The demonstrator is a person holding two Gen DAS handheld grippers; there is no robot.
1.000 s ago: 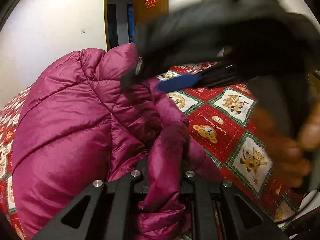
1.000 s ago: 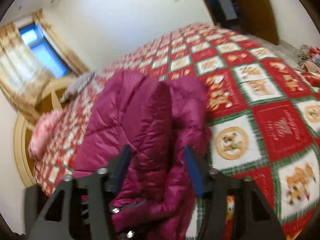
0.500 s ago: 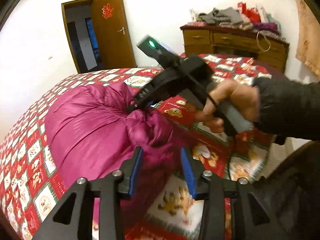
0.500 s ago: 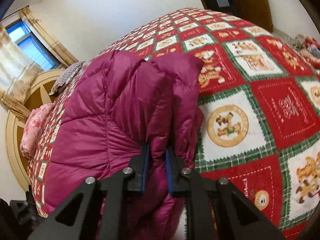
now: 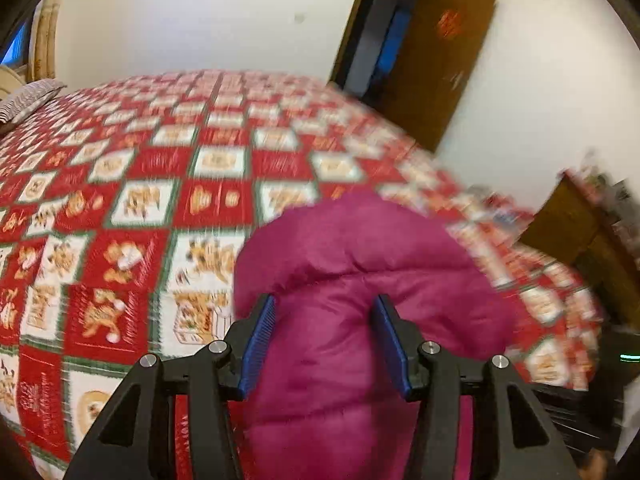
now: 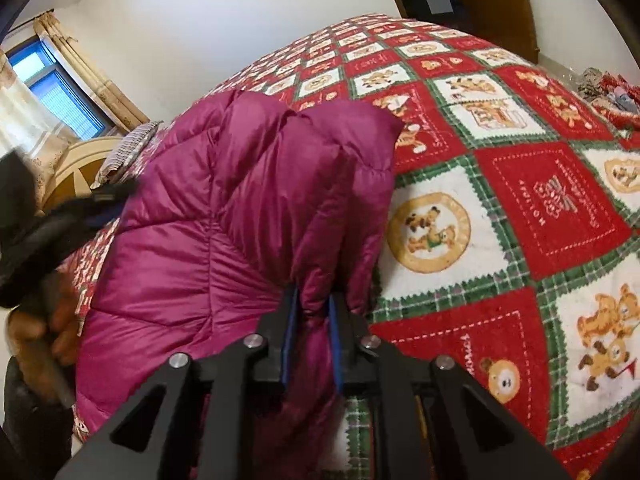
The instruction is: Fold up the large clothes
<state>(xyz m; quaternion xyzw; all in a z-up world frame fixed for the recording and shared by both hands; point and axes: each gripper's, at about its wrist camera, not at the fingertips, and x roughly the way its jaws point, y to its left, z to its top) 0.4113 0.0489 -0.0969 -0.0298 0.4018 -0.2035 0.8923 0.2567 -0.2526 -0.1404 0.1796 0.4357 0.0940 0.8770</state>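
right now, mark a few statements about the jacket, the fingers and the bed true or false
1. The right gripper pinches a fold of the magenta jacket. True.
2. The left gripper is clamped shut on the jacket. False: its fingers stand apart, having just opened, with the jacket between them and unpressed.
3. The jacket lies on a red, white and green bear-patterned quilt. True.
4. The jacket is blue. False: it is magenta.
5. A wooden door stands open beyond the bed. True.
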